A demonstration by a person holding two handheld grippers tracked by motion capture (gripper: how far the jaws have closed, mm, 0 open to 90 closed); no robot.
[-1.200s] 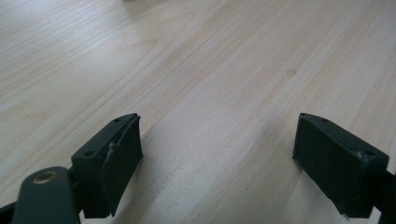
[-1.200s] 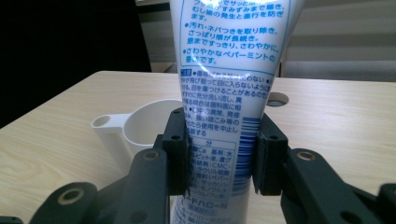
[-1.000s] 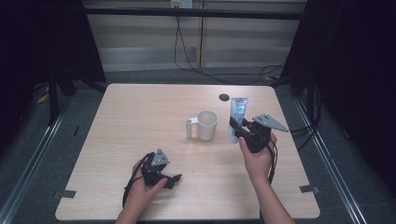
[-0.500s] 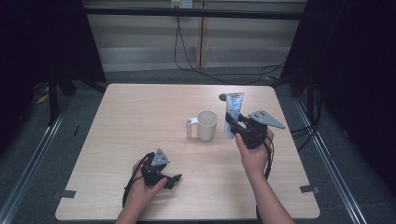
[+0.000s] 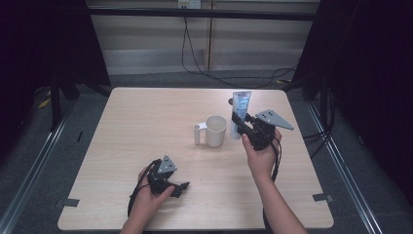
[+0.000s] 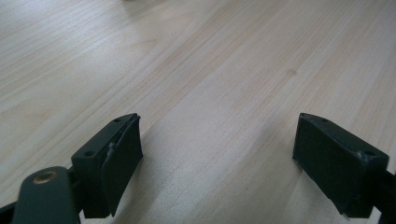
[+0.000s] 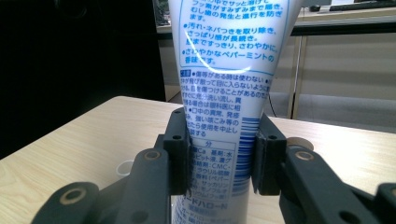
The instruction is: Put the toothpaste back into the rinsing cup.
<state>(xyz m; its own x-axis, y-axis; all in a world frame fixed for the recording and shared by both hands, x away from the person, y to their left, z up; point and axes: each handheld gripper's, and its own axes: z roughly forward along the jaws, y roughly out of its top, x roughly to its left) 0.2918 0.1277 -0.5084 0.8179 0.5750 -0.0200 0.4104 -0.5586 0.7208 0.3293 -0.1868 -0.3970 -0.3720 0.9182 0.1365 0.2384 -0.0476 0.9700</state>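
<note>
My right gripper (image 5: 238,120) is shut on a white and blue toothpaste tube (image 5: 240,104) and holds it upright just right of a white mug (image 5: 215,130). In the right gripper view both jaws press the tube (image 7: 224,70) near its lower end, with blue print facing the camera, the right gripper (image 7: 222,154) tight on either side. My left gripper (image 5: 181,187) rests low on the table (image 5: 146,126) at the front left. Its jaws stand wide apart over bare wood, the left gripper (image 6: 219,158) holding nothing.
A small dark round object (image 5: 230,101) lies on the table just behind the tube, partly hidden by it. Cables trail from both grippers. Dark curtains flank the table, and a floor rail runs along each side.
The right gripper has raised the tube from lying on the table to upright and carried it left, closer to the mug. The left gripper has stayed put.
</note>
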